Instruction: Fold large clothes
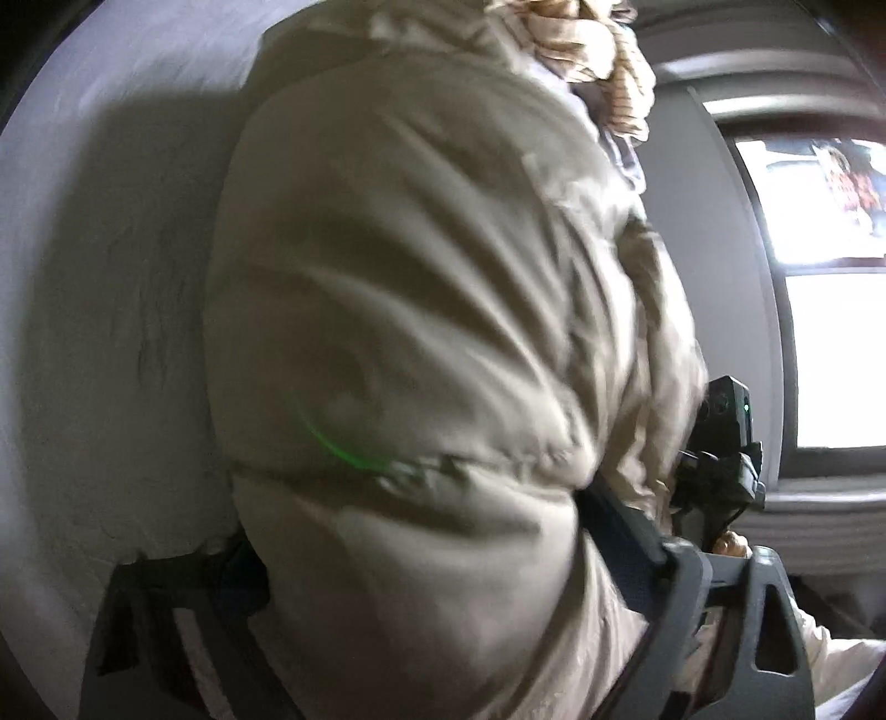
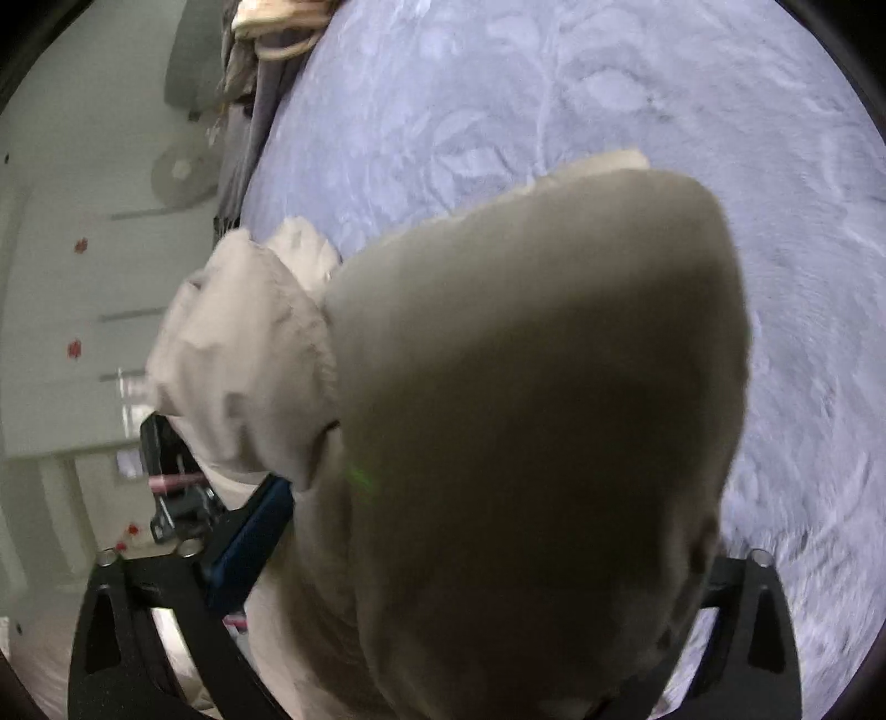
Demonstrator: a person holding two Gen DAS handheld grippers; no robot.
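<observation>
Matt, crinkled beige cloth jacket (image 1: 421,310); textured lavender fabric bedspread (image 2: 554,99); matt dark plastic tool frames.

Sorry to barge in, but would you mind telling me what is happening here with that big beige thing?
A person holding a gripper in each hand is folding a large beige puffy jacket over a lavender-grey textured bed cover. The left gripper and right gripper each have jacket fabric bunched between their fingers, hiding the tips. A crumpled pile of other clothes lies further back.
</observation>
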